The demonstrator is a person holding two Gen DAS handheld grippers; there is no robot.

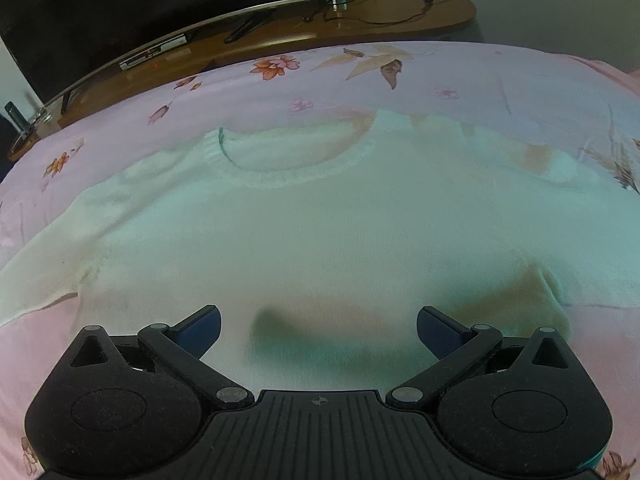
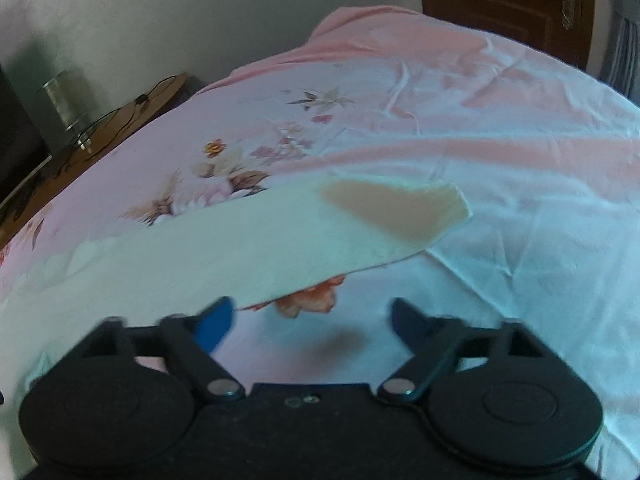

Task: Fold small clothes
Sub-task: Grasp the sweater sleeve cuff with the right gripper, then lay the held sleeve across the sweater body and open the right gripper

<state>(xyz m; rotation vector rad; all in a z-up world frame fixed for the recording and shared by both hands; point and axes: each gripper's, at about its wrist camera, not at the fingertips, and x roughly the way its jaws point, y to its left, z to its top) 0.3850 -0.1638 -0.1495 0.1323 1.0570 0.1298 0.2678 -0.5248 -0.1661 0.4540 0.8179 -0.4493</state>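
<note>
left wrist view takes in the widest thing first: a pink floral bedsheet (image 1: 480, 76) across the bed, with a wooden tv bench (image 1: 280, 36) beyond its far edge. on the sheet a small white knit sweater (image 1: 320, 220) lies spread flat, face up, its round collar (image 1: 288, 168) toward the far side and its hem nearest the camera. the left gripper (image 1: 319, 326) hovers over the lower body of the sweater, jaws spread wide and empty, nothing between the pads.

right wrist view shows one sleeve (image 2: 304, 236) of the sweater stretched out over the sheet, cuff end toward the right. the right gripper (image 2: 312, 320) sits just below that sleeve's near edge, released, with only bare sheet between its blue fingertips (image 2: 218, 320); the left one is at the fabric edge.

by my reading the folding has not begun: both tools are being placed for a first grasp. next, the right one needs to reach forward until the sleeve edge is between the pads, then pinch and carry it inward across the body.
</note>
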